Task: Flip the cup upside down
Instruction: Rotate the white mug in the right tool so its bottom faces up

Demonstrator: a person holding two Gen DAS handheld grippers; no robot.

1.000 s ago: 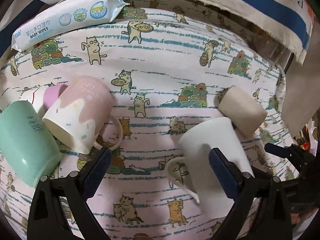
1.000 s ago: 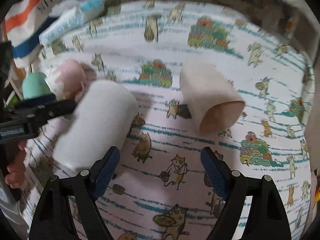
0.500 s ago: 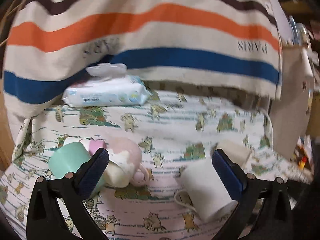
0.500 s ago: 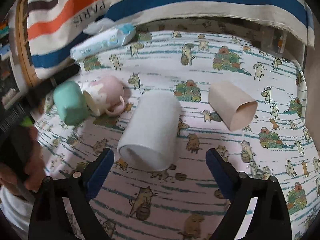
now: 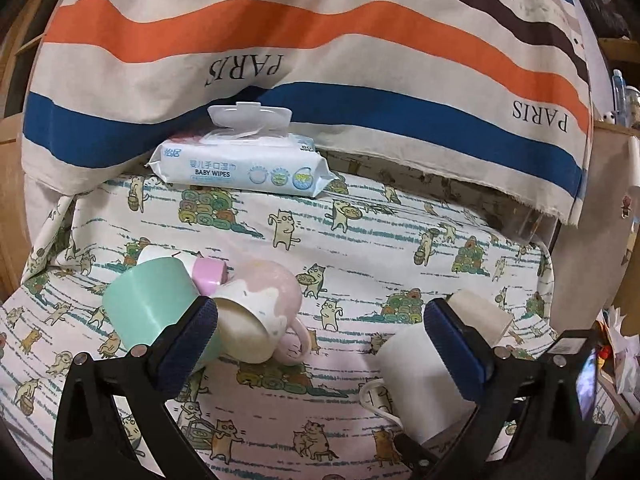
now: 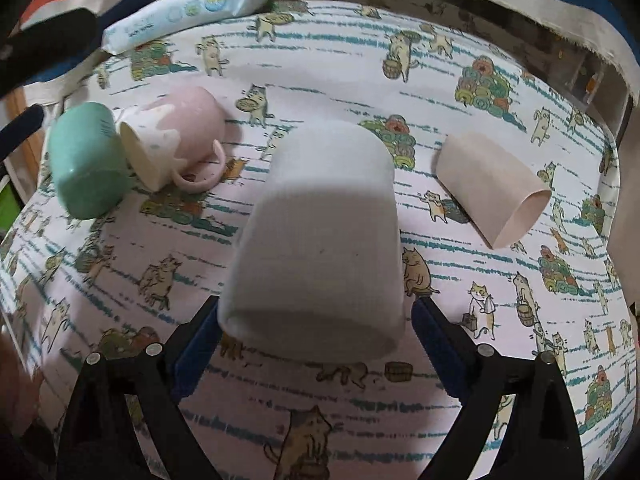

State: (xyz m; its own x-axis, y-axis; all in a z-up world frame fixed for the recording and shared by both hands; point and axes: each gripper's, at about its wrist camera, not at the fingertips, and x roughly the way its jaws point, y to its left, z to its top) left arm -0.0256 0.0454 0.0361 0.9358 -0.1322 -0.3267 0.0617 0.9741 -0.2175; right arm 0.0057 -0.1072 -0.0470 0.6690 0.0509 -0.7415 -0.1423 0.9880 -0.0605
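Observation:
A white mug [image 6: 320,240] lies on its side on the cat-print cloth, rim toward my right gripper [image 6: 316,336]. That gripper is open, its blue pads on either side of the mug's rim end. In the left wrist view the same white mug [image 5: 416,368] lies at lower right with its handle pointing left. My left gripper [image 5: 320,344] is open and empty above the cloth. A pink-and-cream mug [image 5: 260,312], a mint cup [image 5: 152,304] and a beige cup [image 6: 492,188] also lie on their sides.
A pack of baby wipes [image 5: 244,168] lies at the back of the cloth [image 5: 360,240] against a striped "PARIS" fabric [image 5: 320,60]. A small pink-capped item [image 5: 208,276] sits behind the mint cup. The cloth's right edge drops off near the beige cup.
My right gripper has moved forward, so the white mug's rim end now sits between its pads. My left gripper has pulled back and tilted up, then settled slightly lower.

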